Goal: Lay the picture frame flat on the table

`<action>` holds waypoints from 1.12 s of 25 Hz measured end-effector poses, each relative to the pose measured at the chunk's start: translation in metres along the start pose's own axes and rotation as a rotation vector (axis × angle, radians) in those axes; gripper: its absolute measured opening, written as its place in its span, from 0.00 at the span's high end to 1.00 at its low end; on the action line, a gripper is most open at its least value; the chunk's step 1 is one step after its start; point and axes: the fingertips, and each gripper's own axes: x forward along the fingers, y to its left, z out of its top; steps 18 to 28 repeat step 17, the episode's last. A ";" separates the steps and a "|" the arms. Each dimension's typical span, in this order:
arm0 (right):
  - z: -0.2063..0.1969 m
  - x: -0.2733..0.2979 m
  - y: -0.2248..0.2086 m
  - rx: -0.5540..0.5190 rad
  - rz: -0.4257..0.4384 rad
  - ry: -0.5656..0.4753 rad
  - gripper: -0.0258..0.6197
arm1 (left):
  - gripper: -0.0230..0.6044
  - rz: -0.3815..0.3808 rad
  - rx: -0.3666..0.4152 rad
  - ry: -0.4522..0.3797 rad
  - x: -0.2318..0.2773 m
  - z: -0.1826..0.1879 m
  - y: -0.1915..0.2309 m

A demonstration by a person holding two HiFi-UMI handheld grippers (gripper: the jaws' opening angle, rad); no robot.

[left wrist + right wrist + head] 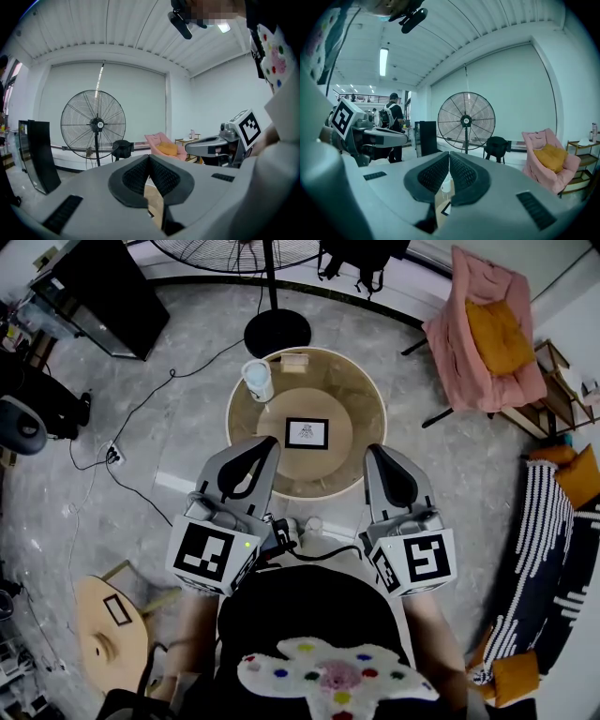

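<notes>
Round table (371, 390), wooden, with a raised rim and a lower inner disc, so it reads as a shallow tub. Picture frame (307, 433) sits at the middle of that inner disc, black border, white picture face toward the head camera; it looks to be lying flat, though a slight prop cannot be ruled out. White cup (258, 379) stands upright on the table's far-left ledge; contents not visible. Small wooden box (294, 362) at the table's far edge, just beside the cup; whether it holds anything cannot be told. Left gripper (269, 446) hangs over the table's near-left rim, jaws pressed together with nothing between them, as its own view (149, 159) confirms. Right gripper (449, 157) is likewise closed and empty, over the near-right rim (375, 454). Both are apart from the frame. Fan base (277, 332) stands on the floor just beyond the table; pink chair (483, 343) with a yellow cushion (497, 334) is off to the table's far right.
</notes>
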 end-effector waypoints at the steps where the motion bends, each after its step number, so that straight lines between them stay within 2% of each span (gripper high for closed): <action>1: -0.001 0.000 0.000 0.000 -0.001 0.001 0.90 | 0.94 0.000 0.001 0.000 0.000 0.000 0.000; 28: -0.002 0.000 0.005 0.000 0.001 0.012 0.90 | 0.94 -0.001 -0.014 0.000 -0.003 0.000 0.001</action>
